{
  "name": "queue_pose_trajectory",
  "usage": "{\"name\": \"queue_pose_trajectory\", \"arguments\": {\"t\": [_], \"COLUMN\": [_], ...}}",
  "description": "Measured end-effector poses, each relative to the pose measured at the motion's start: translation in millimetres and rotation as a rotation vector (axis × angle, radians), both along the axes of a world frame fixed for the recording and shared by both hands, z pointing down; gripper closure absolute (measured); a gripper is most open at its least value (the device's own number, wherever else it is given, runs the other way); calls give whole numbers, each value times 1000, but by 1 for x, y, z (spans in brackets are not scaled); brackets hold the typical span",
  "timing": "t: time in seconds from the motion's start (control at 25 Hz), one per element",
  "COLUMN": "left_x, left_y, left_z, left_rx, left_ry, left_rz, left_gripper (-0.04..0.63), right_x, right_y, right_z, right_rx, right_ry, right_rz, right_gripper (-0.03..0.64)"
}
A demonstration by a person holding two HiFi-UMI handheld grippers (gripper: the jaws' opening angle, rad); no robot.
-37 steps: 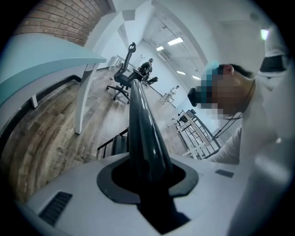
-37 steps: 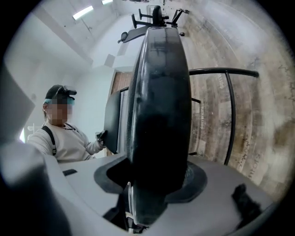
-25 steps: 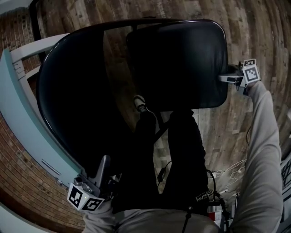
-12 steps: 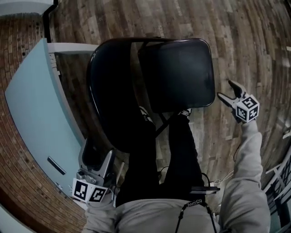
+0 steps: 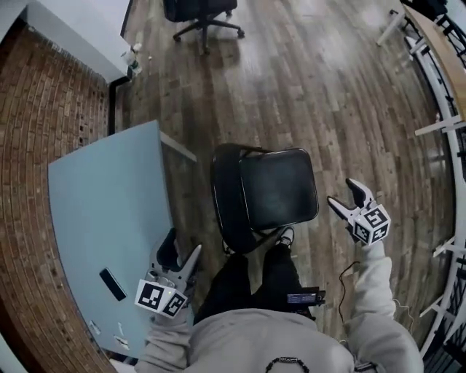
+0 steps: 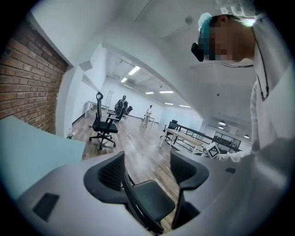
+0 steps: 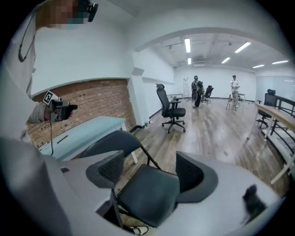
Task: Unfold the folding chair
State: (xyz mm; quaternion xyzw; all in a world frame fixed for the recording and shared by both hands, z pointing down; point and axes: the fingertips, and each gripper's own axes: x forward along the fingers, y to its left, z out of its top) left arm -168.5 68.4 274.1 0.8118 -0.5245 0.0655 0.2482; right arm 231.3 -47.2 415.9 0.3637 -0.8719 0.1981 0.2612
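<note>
The black folding chair (image 5: 271, 191) stands unfolded on the wood floor, its seat (image 5: 280, 188) level and its backrest (image 5: 224, 200) toward the table. My left gripper (image 5: 182, 250) hangs to the chair's lower left, clear of it; its jaws are closing slightly with nothing between them. My right gripper (image 5: 343, 196) is off the seat's right side, open and empty. In the left gripper view the chair (image 6: 148, 202) shows below and beyond the left gripper (image 6: 150, 171). The right gripper view shows the seat (image 7: 146, 193) beyond the right gripper (image 7: 151, 171).
A light blue table (image 5: 109, 211) with a small dark flat object (image 5: 113, 284) stands left of the chair, against a brick wall (image 5: 29, 146). A wheeled office chair (image 5: 200, 11) is far off. White desk frames (image 5: 444, 87) line the right. The person's dark trouser legs (image 5: 255, 284) are by the chair.
The right gripper has come off the seat's edge and opened; the left has left the backrest. Both rose, and the head view pulled far back from the chair.
</note>
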Motion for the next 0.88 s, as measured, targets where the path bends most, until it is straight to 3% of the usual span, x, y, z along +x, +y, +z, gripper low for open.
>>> {"name": "queue_pose_trajectory", "arguments": {"t": [0.04,0.12,0.16,0.2,0.4,0.56,0.88], "left_x": [-4,-12,-18,-24,-57,-78,-76], "left_y": [-1,2,6,10,29,31,18], "left_z": [-17,-47,-62,-77,-135,-161,-196], "left_rx": [39,106,132,157,243,289,371], "left_ry": [7,10,5,-7,5,5,5], "left_rz": [6,15,17,14,2,26,87], "left_gripper": [327,477,538,585,591,591,591], "right_x": [-7,-18,-25,-33,-84,-135,-212], "right_y": [-3,-3,1,6,40,61,86], "right_z": [-27,-79,-105,-129,-227,-267,-344], "right_rx": [35,101,122,139,211,254,421], "right_ry": [3,-10,-44,-87,-225,-250,-312], "right_rz": [7,46,75,104,176,130,52], "right_gripper": [266,521,605,607,609,609,609]}}
